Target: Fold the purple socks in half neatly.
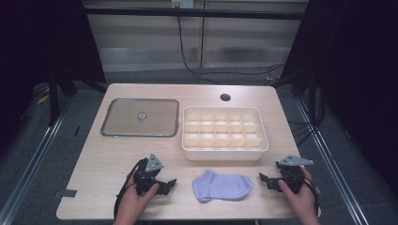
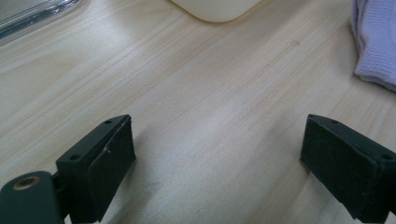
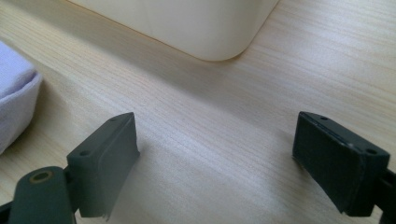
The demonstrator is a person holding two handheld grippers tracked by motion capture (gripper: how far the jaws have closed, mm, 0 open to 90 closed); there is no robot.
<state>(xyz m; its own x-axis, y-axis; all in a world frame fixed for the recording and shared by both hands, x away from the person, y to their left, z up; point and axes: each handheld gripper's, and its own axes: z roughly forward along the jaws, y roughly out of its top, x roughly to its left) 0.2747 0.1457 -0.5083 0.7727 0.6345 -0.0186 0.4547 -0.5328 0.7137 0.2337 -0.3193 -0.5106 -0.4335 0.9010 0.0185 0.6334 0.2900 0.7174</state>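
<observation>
- Our left gripper (image 1: 170, 182) and right gripper (image 1: 263, 178) rest low in the frame, jaws spread wide, nothing between them.
- The lavender sock (image 1: 221, 185) lies flat at bottom centre, between them, just below the white divided box (image 1: 225, 154).
- We judge it best to close in from both ends, pinching fabric edges, not the table.
</observation>
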